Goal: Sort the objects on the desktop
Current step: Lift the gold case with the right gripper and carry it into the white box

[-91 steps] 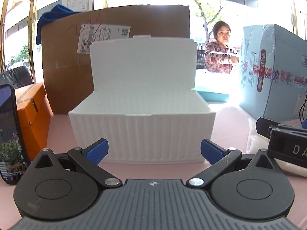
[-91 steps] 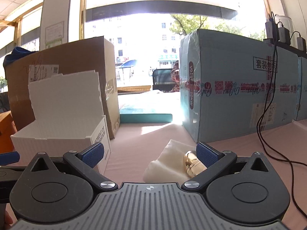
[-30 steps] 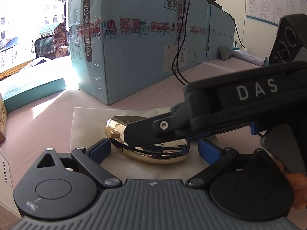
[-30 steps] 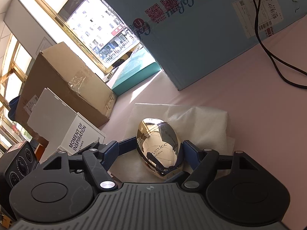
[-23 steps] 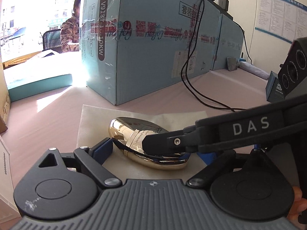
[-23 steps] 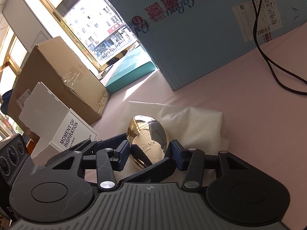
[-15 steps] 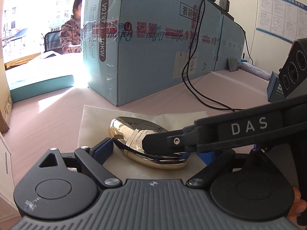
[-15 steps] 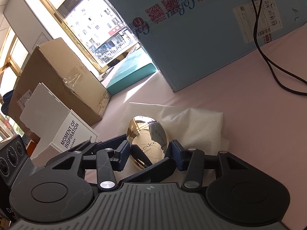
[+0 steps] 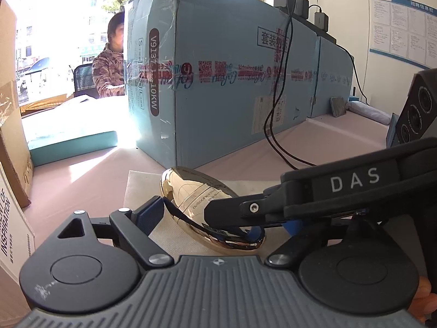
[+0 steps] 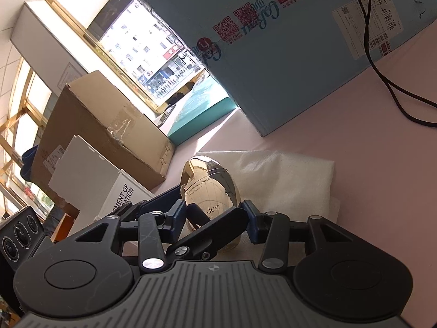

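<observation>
The right gripper [image 10: 214, 214] has its fingers closed on the gold sunscreen bottle [image 10: 210, 191], one blue pad against each side of the body. Since half a second ago the bottle has risen: its rounded end now tips up off the white cloth [image 10: 284, 180], so the pick looks under way and transfer toward the white storage box [image 10: 90, 175], left of the fingers, can follow. The left gripper [image 9: 218, 216] is open, its fingers straddling the bottle without visible contact. The bottle's long axis runs along the right fingers, rounded end pointing away from them. Beyond lies the pink table [image 10: 368, 142].
</observation>
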{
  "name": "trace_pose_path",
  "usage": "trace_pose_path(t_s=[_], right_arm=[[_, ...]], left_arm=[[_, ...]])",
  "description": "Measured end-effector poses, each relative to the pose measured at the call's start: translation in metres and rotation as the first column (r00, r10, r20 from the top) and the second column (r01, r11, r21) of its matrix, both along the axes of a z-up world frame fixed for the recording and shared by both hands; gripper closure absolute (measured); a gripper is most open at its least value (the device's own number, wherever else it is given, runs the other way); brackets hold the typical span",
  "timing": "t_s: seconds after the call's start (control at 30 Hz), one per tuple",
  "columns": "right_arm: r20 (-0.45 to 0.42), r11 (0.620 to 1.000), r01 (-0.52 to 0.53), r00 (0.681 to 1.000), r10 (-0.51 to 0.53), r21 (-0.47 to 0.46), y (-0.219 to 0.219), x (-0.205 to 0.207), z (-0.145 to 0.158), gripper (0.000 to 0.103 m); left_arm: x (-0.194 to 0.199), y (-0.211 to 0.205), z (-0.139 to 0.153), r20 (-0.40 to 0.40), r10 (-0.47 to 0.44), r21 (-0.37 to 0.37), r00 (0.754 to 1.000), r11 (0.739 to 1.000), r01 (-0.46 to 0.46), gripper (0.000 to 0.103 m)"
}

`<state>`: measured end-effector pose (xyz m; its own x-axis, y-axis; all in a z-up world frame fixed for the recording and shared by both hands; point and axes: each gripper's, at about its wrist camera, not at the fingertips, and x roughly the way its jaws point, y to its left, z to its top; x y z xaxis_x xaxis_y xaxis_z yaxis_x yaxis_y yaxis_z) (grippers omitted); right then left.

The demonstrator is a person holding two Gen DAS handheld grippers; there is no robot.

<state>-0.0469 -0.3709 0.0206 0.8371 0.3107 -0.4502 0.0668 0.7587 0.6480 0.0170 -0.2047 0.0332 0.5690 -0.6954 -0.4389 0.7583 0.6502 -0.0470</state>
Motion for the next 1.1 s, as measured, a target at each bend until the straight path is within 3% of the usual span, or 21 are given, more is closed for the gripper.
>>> trace_pose_path(t_s=[0.43,0.47,0.6,1.1], right_arm=[[0.124,0.994,-0.036,0.992,0.024,0.099,-0.003,-0.016,0.024,0.064],[0.135,0.993,-0.045,0.990,0.030,0.106,-0.002,-0.017,0.026,0.064],[0.171,0.989,-0.076,0.984,0.054,0.126,0.002,-0.019,0.034,0.064],[0.208,0.964,-0.189,0.967,0.149,0.188,0.034,-0.018,0.046,0.066]], left_arm=[[-0.027,0.013,0.030,0.151,0.025,-0.050,0.988,0.999,-0.018,0.018],[-0.030,0.015,0.033,0.165,0.020,-0.052,0.986,0.999,-0.011,0.024],[-0.042,0.022,0.044,0.198,0.022,-0.052,0.980,0.999,-0.012,0.034],[-0.066,0.066,0.058,0.275,0.070,-0.048,0.959,0.997,-0.059,0.036]])
